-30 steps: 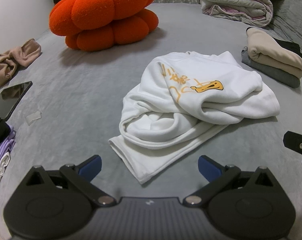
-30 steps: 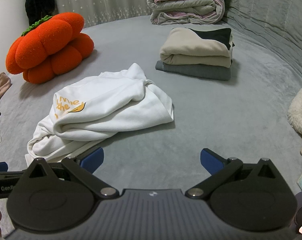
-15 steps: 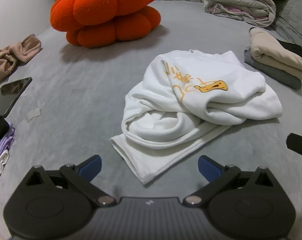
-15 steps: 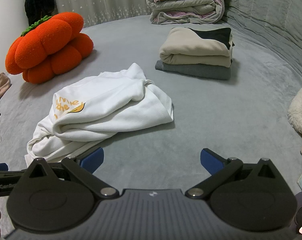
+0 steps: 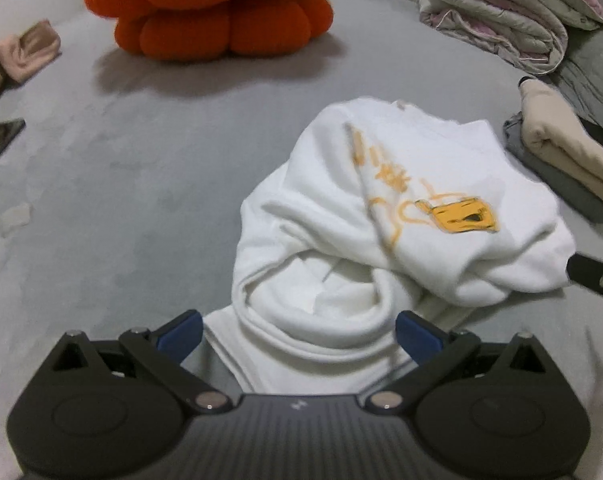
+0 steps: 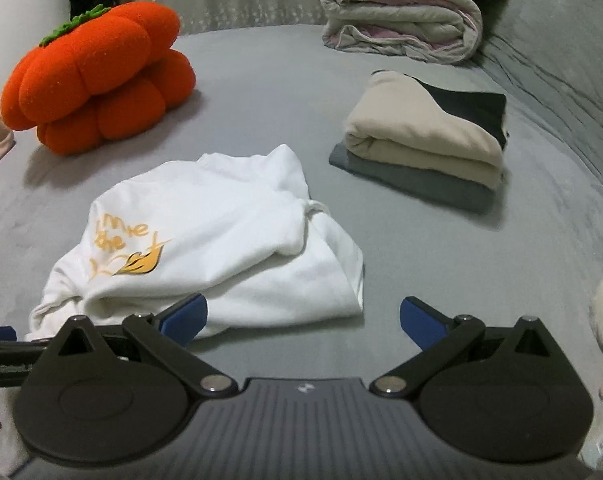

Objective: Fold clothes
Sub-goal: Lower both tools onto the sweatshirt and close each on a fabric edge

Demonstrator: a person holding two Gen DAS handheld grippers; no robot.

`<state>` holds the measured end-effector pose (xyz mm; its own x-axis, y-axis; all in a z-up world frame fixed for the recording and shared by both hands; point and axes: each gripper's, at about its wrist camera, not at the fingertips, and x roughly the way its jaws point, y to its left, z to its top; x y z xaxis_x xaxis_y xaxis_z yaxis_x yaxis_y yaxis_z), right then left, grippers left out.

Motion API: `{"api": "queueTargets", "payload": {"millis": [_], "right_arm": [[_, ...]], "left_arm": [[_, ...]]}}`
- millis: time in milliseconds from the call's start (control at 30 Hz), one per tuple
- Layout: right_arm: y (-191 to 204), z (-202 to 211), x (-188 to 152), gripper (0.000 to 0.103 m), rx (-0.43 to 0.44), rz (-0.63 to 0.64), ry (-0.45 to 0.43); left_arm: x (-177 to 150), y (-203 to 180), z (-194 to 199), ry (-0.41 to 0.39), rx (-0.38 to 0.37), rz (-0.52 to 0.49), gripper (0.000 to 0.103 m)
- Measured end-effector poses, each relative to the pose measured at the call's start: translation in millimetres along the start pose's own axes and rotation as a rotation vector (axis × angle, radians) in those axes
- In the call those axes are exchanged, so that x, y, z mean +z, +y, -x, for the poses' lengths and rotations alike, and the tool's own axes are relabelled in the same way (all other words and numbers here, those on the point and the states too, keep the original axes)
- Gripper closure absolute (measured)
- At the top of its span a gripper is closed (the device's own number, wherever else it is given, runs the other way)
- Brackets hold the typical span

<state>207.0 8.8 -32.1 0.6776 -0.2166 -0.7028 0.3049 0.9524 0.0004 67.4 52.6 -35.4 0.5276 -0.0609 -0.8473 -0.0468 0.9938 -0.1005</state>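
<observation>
Grey bed: white sweatshirt crumpled, yellow print up, unfolded.

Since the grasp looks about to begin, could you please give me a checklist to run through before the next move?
1. Left tongs open: ok.
2. Right tongs open: ok.
3. Crumpled white sweatshirt with orange print between the left fingers: ok, its near hem lies there.
4. Sweatshirt spread flat for folding: not ok, bunched.
5. Folded stack of beige, black and grey clothes apart from the sweatshirt: ok.
6. Collar and sleeves located: cannot tell.
</observation>
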Motion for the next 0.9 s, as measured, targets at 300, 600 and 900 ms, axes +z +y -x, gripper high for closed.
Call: {"api": "queueTargets", "payload": {"millis": [300, 600, 900], "right_arm": [[-18, -70, -9, 0.000, 0.079, -0.022, 0.083], [-31, -69, -22, 0.000, 0.172, -0.093, 0.017], [-38, -46, -17, 0.073, 0.281, -0.137, -0.003]], "left_arm": [[-12, 0, -18, -0.058, -0.010, -0.046, 0.000], [-12, 10, -13, -0.079, -0.048, -0.031, 0.005], [-14, 20, 1, -0.130, -0.158, 0.037, 0.050]]}}
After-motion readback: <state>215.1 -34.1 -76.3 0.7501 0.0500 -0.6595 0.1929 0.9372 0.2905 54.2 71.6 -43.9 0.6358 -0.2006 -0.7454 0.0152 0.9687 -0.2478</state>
